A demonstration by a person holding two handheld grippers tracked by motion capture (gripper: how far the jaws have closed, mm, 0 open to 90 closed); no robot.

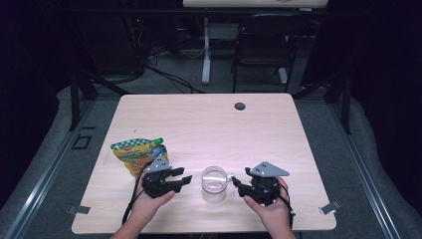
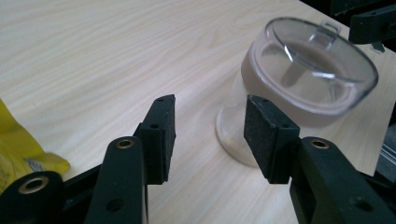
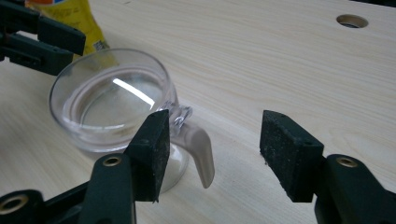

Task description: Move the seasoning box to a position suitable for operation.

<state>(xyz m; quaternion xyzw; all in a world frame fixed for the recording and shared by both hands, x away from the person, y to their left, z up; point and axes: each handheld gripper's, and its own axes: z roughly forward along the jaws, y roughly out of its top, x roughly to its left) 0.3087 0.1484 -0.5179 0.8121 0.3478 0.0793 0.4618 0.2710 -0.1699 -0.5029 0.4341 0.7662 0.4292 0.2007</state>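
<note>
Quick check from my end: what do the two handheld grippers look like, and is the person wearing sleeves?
Both grippers, left and right, are black, with rough dark pads, brass-coloured pivot rings and a grey three-cornered top plate. Black cables trail back. The forearms are bare, no sleeves.

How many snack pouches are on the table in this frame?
1. A yellow snack pouch with a green cap lies at the table's left, just behind the left gripper. No others visible.

Glossy clear plastic jar (image 1: 214,183) on matt pale wood table (image 1: 209,124).
</note>
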